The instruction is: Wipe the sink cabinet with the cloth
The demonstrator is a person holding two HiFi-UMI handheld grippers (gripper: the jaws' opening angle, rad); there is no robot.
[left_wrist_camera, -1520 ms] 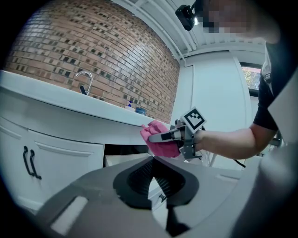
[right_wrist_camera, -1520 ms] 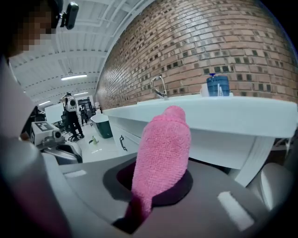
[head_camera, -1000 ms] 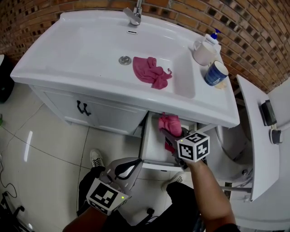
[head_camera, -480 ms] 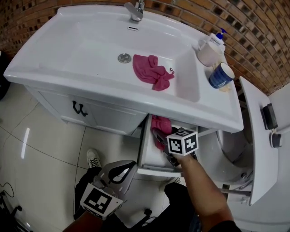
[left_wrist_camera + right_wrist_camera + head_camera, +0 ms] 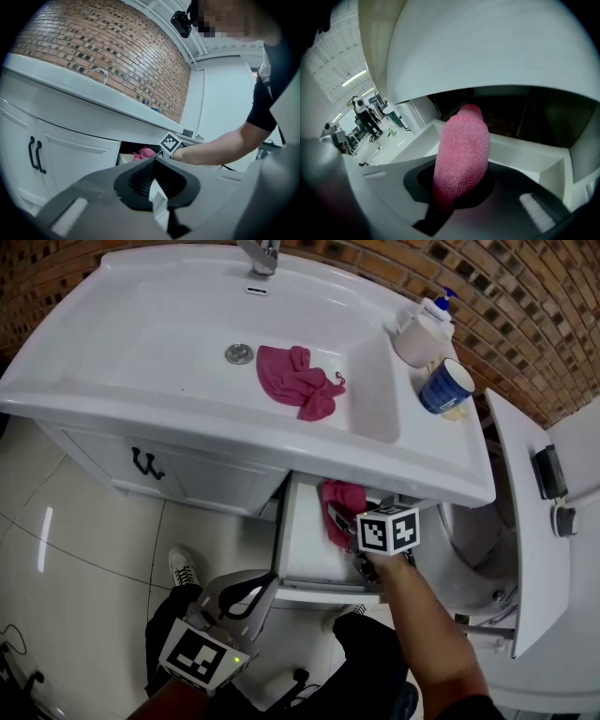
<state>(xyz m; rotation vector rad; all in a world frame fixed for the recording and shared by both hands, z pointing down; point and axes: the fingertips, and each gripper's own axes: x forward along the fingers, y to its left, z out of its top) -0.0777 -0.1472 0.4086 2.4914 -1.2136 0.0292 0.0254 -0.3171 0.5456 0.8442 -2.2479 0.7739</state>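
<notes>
My right gripper [image 5: 349,532], under its marker cube, is shut on a pink cloth [image 5: 339,505] inside the open drawer [image 5: 305,554] of the white sink cabinet [image 5: 206,479]. In the right gripper view the pink cloth [image 5: 464,145] stands up from between the jaws of the right gripper [image 5: 457,187], over the drawer's white wall [image 5: 525,152]. A second pink cloth [image 5: 292,381] lies crumpled in the sink basin [image 5: 169,343]. My left gripper [image 5: 267,579] hangs low in front of the cabinet, shut and holding nothing; the left gripper [image 5: 154,163] points at the drawer.
Black handles [image 5: 145,463] sit on the cabinet doors to the left. A soap dispenser [image 5: 422,329] and a blue cup [image 5: 442,388] stand on the sink's right rim, the faucet [image 5: 258,254] at the back. A white fixture [image 5: 525,549] crowds the right side. Shoes [image 5: 183,566] on the tiled floor.
My right gripper has slid the cloth a little leftward and back within the drawer. The left gripper has stayed low and shut.
</notes>
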